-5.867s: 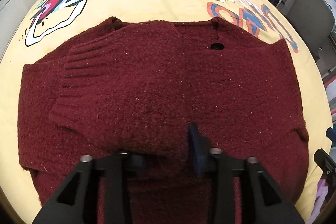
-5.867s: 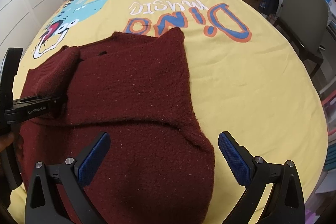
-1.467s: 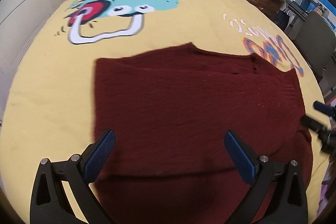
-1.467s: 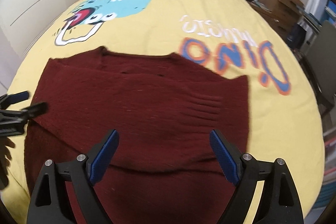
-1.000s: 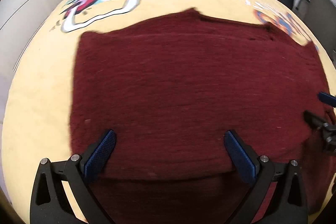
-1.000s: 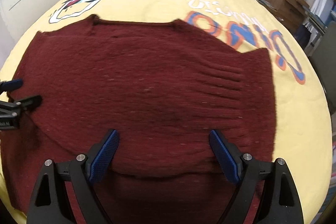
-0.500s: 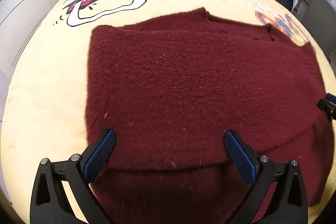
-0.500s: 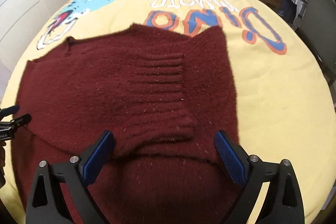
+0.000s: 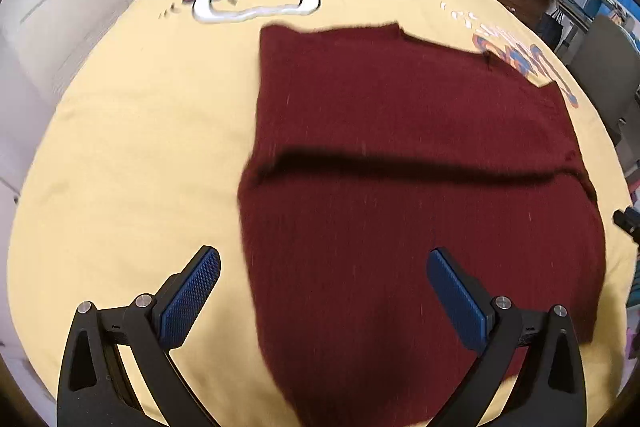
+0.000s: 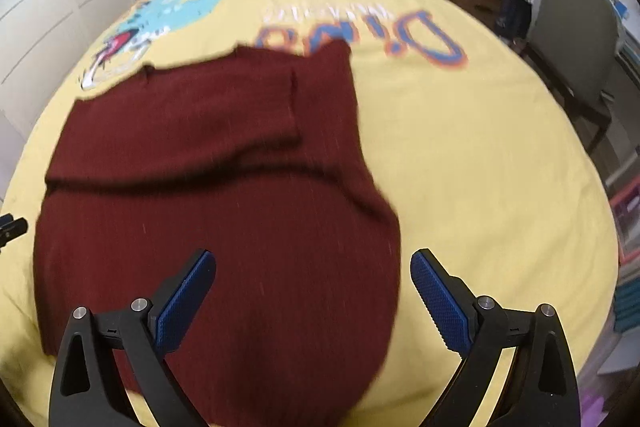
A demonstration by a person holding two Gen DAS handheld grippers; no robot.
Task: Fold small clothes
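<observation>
Lying flat: maroon sweater (image 9: 420, 155) | yellow dinosaur bedspread (image 9: 140, 131) | grey chair (image 10: 576, 39) | both grippers' fingers (image 9: 192, 291) spread wide, empty

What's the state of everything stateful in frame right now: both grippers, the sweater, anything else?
left gripper: open, holding nothing, above the sweater's near left edge.
right gripper: open, holding nothing, above the sweater's near right part.
sweater: lying on the bedspread, both sleeves folded in across the body, bottom half not yet folded up.
bedspread: spread flat under the sweater.
chair: empty, beside the bed.
</observation>
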